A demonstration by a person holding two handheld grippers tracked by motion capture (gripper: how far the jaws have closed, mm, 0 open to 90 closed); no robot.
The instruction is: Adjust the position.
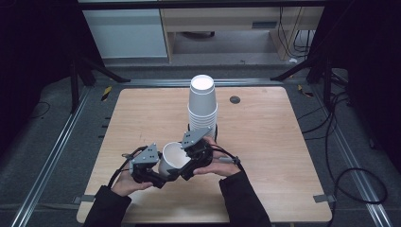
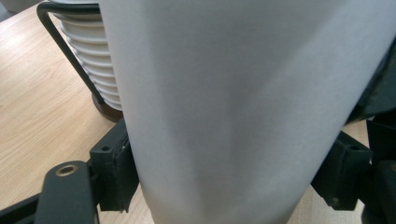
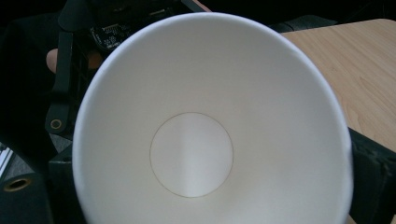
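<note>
One white cup (image 1: 173, 158) was gripped between the closed jaws of both grippers, left gripper (image 1: 150, 171) and right gripper (image 1: 193, 163); the stack (image 1: 203, 105) at twelve o'clock remained, apparently unfinished.

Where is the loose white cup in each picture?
High view: the cup lies low in the middle, between the left gripper and right gripper.
Left gripper view: its outer wall fills the middle.
Right gripper view: its open mouth and round bottom face the camera.
Shared landmark: the wooden table.
</note>
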